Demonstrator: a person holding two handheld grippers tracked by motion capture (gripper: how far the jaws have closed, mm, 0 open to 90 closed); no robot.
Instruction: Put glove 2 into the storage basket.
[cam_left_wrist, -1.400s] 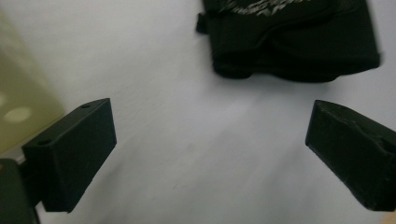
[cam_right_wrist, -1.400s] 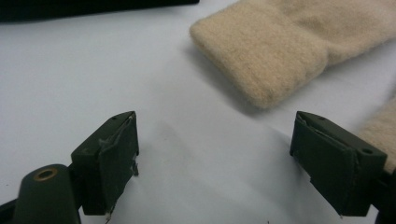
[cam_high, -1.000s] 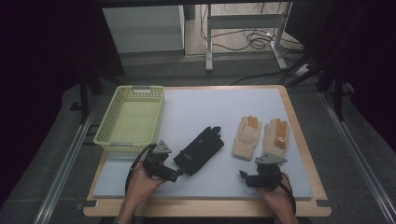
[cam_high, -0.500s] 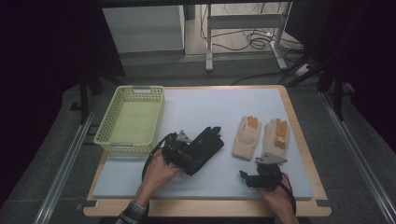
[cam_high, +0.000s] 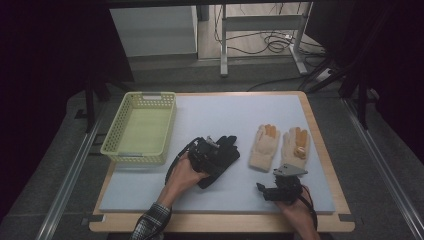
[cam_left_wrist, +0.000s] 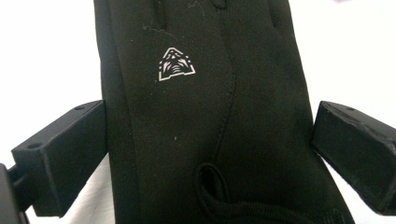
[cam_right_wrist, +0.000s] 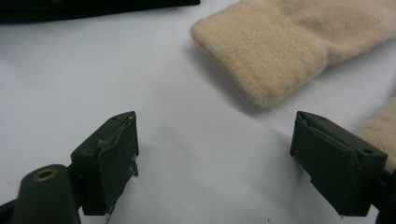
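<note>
The left gripper (cam_high: 212, 152) sits over the black glove (cam_high: 226, 161), which lies near the middle of the pale mat (cam_high: 225, 110), right of the yellow-green basket (cam_high: 141, 128) and left of the two cream gloves. In the left gripper view the black glove (cam_left_wrist: 205, 116), with a small white emblem (cam_left_wrist: 176, 65) on its back, runs up between the two jaws; the jaws stand wide, one on each side of the glove, the left one at its edge and the right one a little clear of it, so they straddle it without clamping. The right gripper (cam_high: 272, 190) hovers at the near right of the mat, just near of the cream gloves, its jaws spread wide with nothing between them. In the right gripper view (cam_right_wrist: 215, 163) only bare mat lies between the jaws, and the cuff of the left cream glove (cam_right_wrist: 275, 56) lies just beyond. In the high view the left cream glove (cam_high: 263, 145) and the right cream glove (cam_high: 296, 146) lie side by side, fingers pointing far, with orange patches on them.
</note>
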